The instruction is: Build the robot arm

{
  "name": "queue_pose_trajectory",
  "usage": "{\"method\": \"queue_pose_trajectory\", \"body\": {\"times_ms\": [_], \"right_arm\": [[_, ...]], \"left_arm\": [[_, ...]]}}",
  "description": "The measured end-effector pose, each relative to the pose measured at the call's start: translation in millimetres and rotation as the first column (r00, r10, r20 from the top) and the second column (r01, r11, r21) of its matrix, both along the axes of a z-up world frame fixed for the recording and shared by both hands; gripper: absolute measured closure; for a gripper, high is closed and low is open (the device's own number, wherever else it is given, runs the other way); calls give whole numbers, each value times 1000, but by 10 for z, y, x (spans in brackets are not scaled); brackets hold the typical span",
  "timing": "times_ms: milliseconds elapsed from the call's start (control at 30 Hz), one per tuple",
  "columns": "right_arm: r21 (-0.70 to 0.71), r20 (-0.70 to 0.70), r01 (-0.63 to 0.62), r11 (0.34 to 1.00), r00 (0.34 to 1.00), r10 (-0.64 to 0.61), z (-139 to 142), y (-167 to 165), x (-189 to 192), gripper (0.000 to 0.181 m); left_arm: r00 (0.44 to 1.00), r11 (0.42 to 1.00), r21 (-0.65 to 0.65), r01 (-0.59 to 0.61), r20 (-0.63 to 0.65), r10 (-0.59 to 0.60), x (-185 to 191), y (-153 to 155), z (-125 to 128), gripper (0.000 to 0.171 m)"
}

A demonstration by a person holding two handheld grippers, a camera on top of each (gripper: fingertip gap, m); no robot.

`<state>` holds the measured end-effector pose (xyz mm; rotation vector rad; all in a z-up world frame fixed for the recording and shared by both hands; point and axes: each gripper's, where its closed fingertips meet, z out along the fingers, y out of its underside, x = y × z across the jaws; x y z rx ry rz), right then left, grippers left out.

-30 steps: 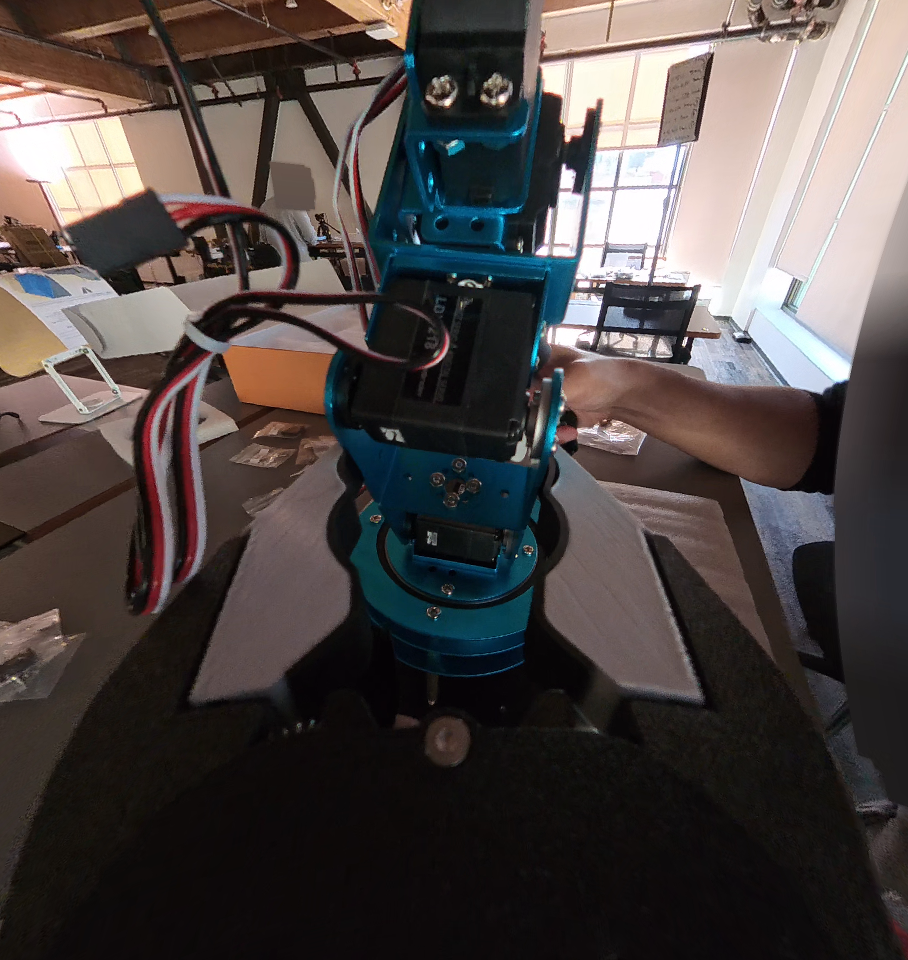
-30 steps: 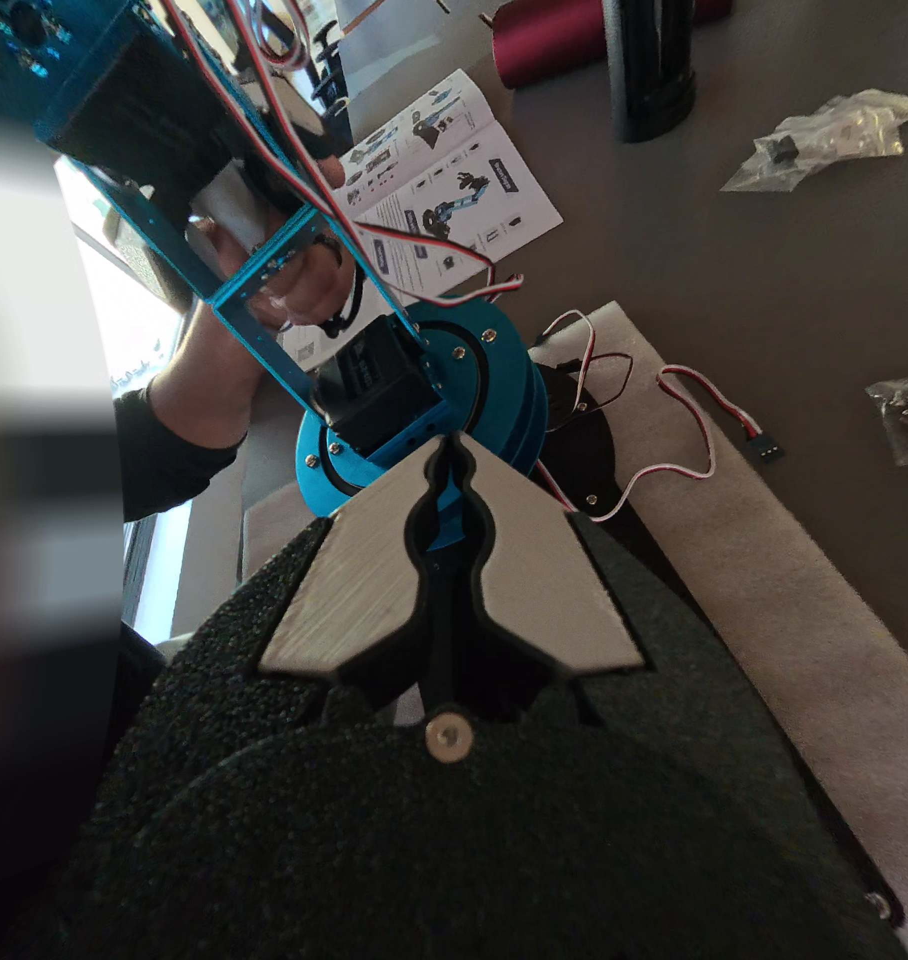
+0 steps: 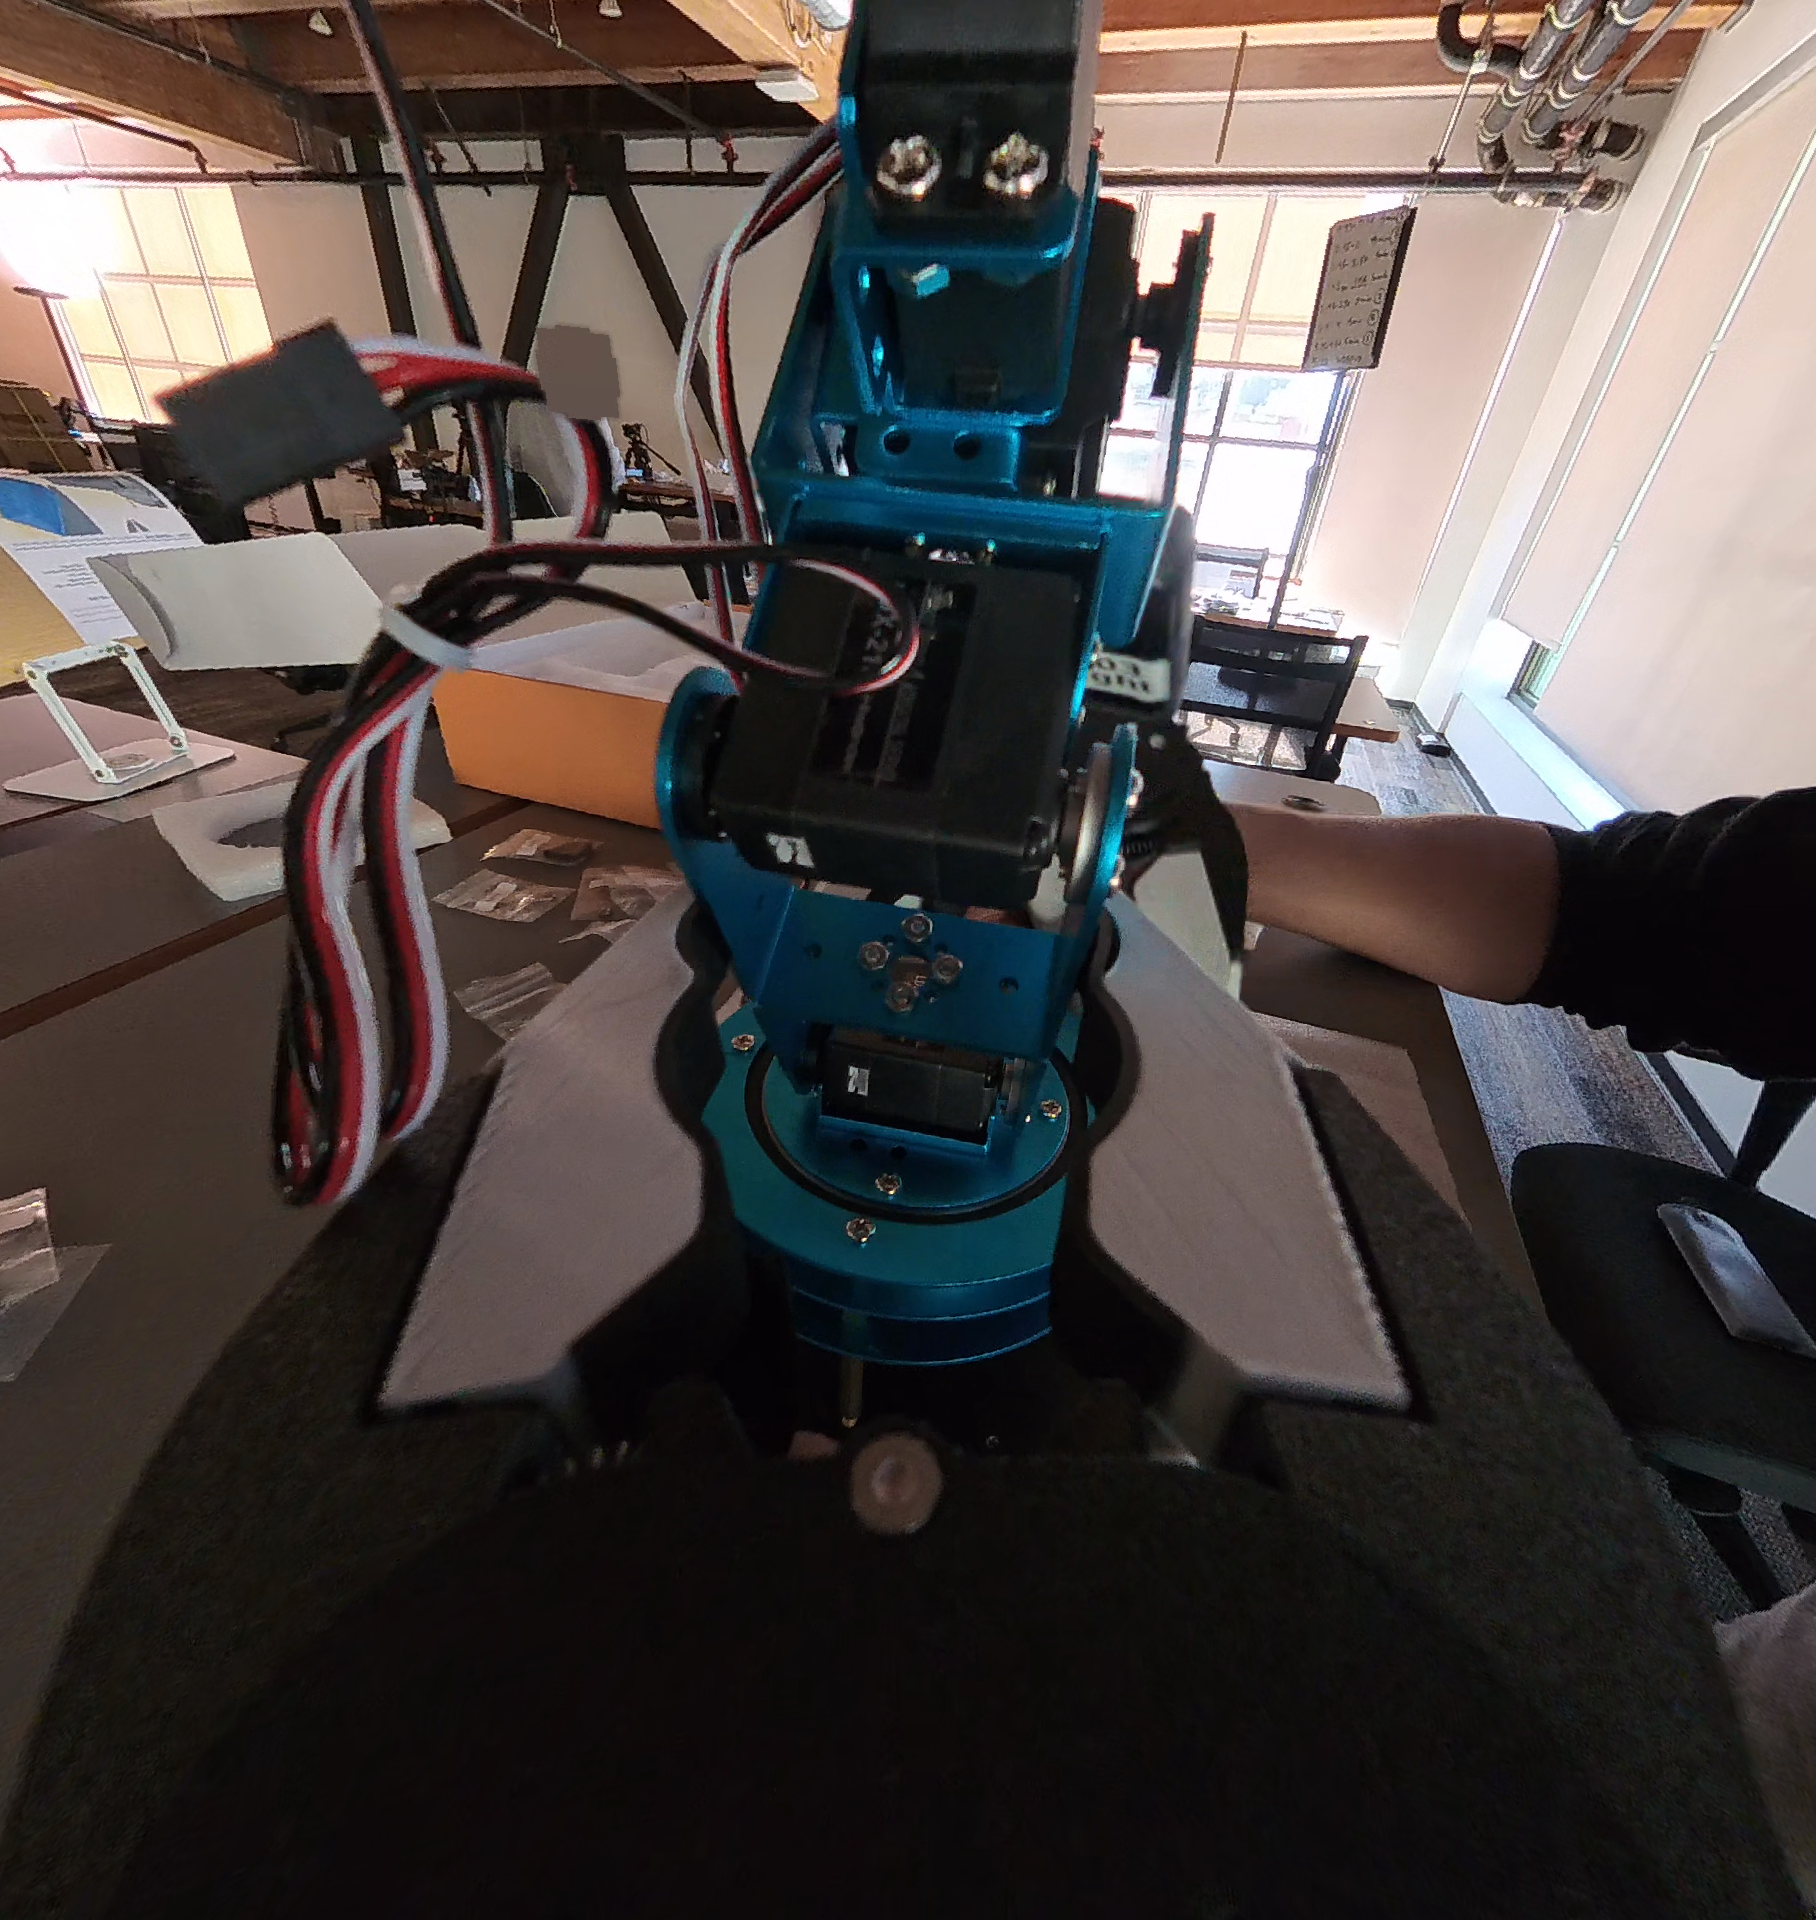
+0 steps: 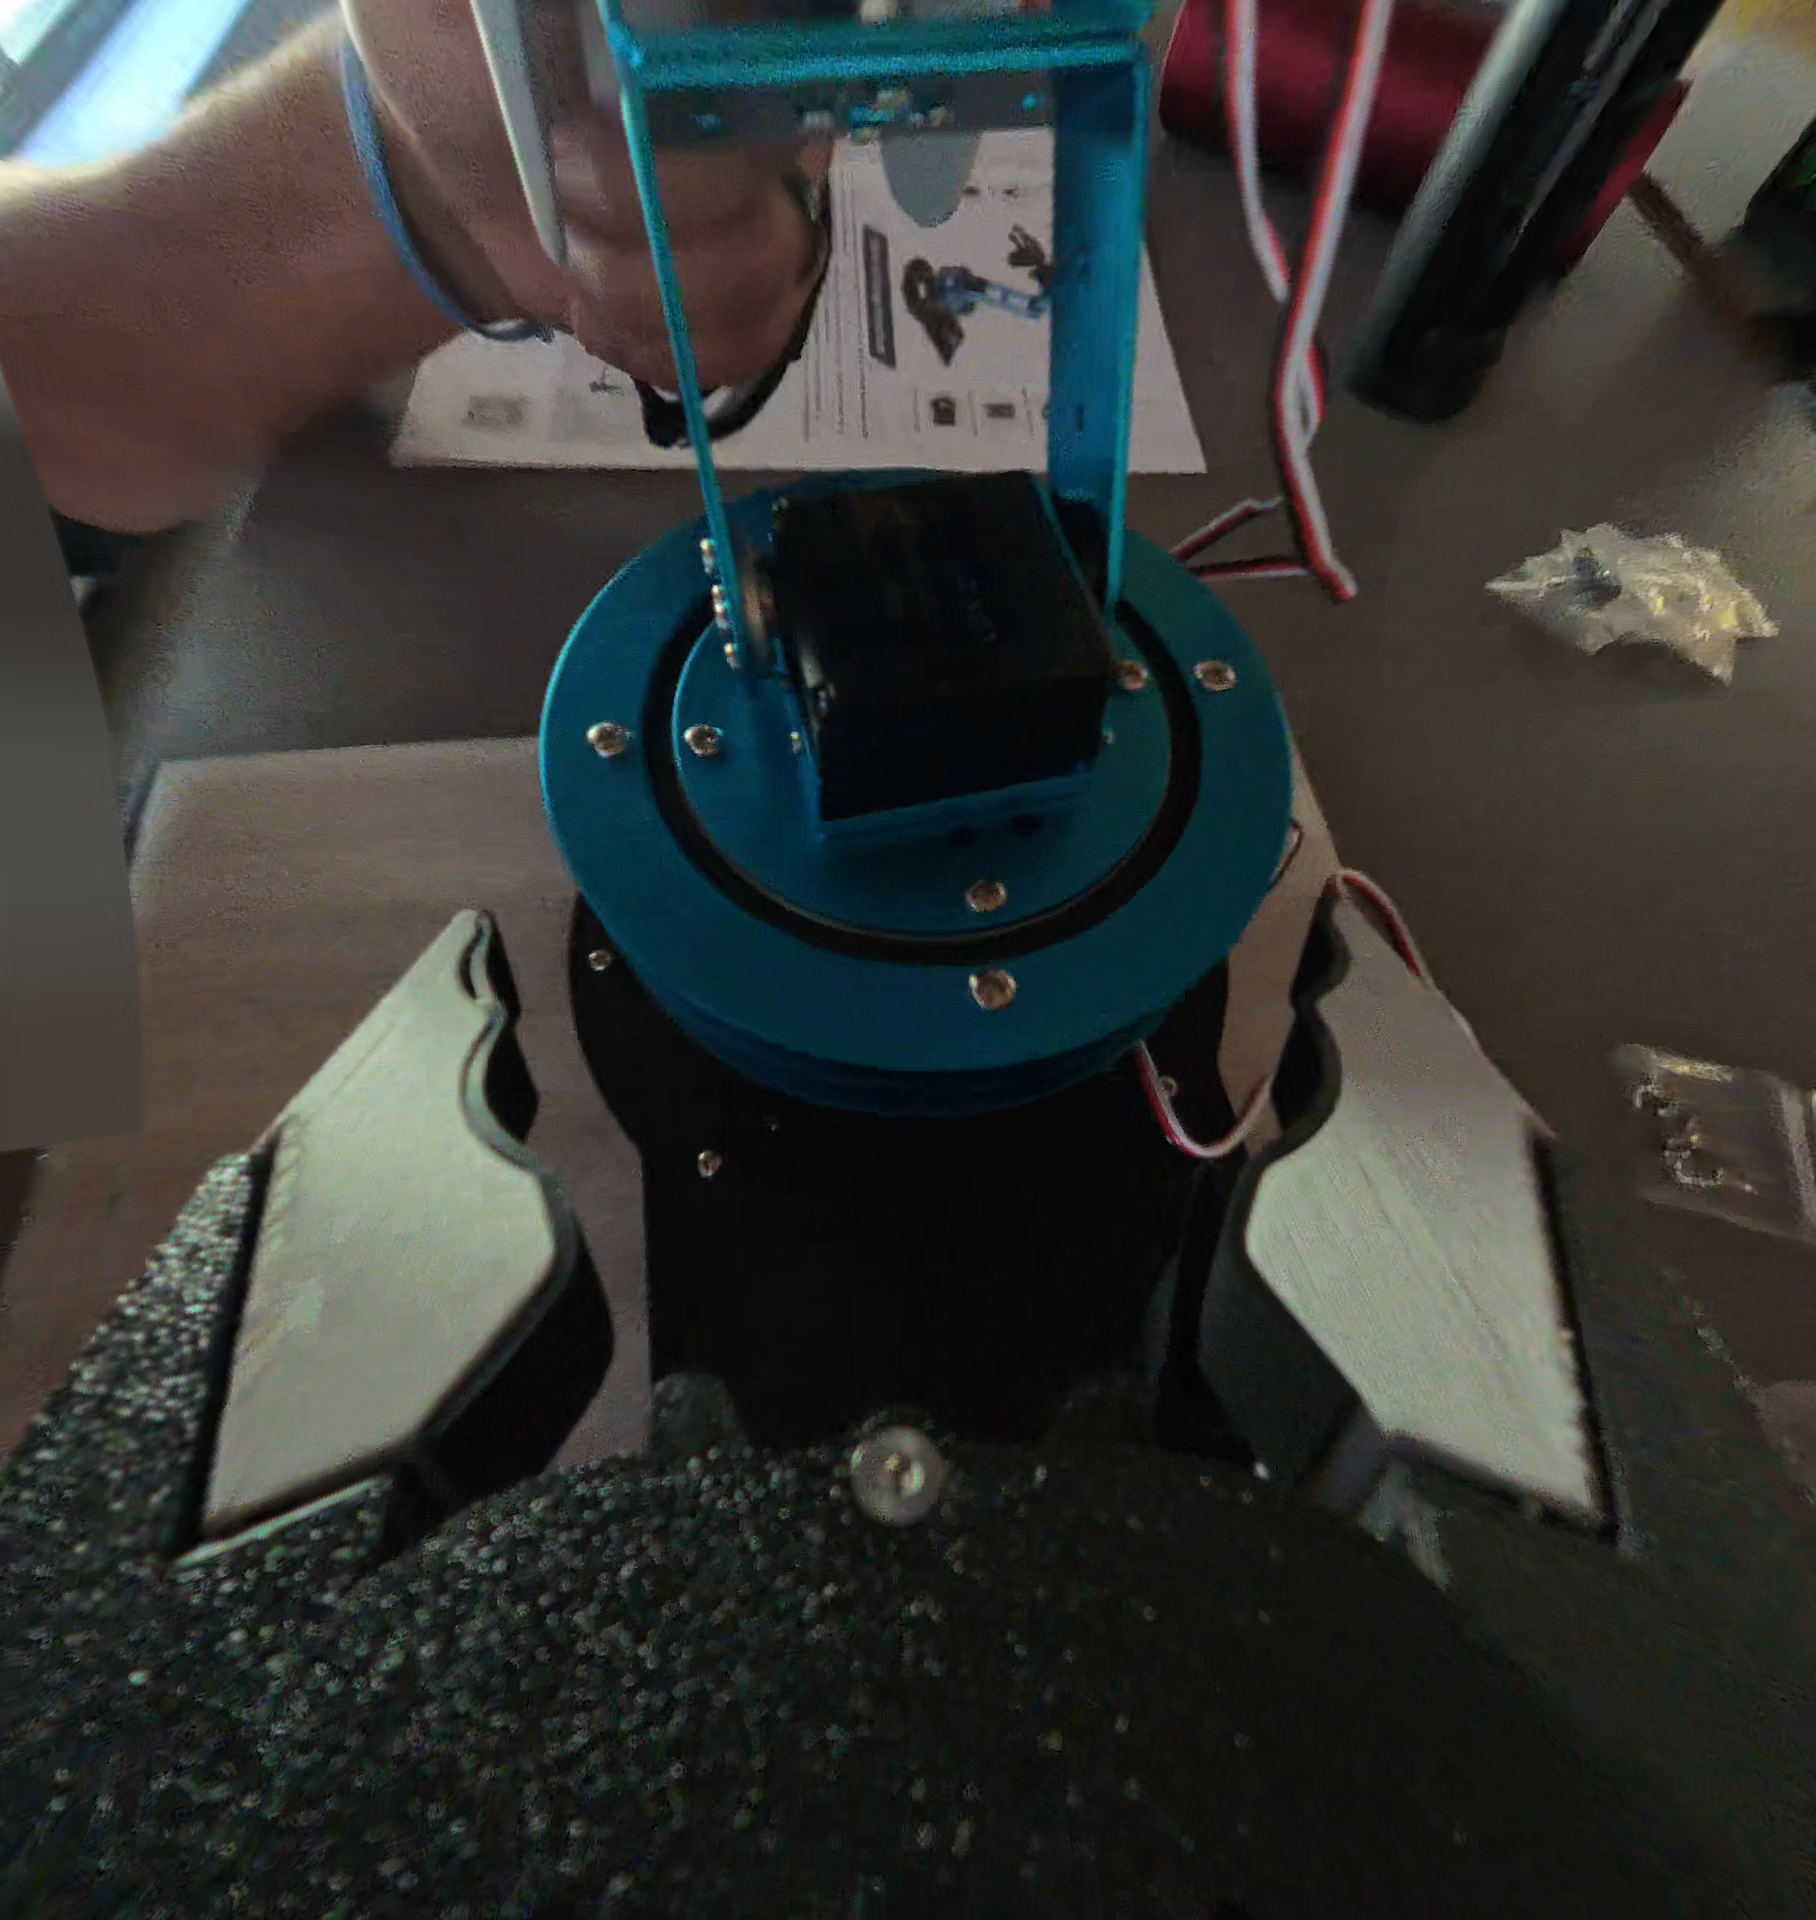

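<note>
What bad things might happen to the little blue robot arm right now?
1. The loose servo wires dangle beside the left tool, which straddles the blue round base; they might snag.
2. A thin wire lies by the open right tool and could get pinched.
3. The blue robot arm stands tall and might tip.

Open loft workroom. Exposed wood ceiling beams, pipes top right. Tall gridded windows at far end, bright daylight; more windows far left, glare. White roller shades along right wall. Dark steel braces against white wall. Dark brown bench in foreground, black chairs at far tables, grey carpet.
</note>
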<state>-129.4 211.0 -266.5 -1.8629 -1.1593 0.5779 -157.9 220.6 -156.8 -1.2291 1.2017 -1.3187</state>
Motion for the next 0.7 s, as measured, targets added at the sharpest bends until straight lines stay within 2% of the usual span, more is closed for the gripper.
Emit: {"method": "queue_pose_trajectory", "body": {"times_ms": [133,233,400,700], "right_arm": [[16,44,12,1000,999,-13,-101,82,-53,50],[-12,59,18,1000,998,-17,-110,72,-51,52],[-105,3,-21,994,1000,22,-113,96,-58,51],[-76,-24,-36,996,999,35,-113,82,-74,51]], "left_arm": [[1000,1000,6,5,-8,-5,0,-15,-1,105],[1000,1000,5,2,-7,-2,2,-12,-3,105],[999,998,-49,-45,-14,44,29,111,-10,105],[999,999,-28,-46,-14,46,15,102,-25,105]]}}
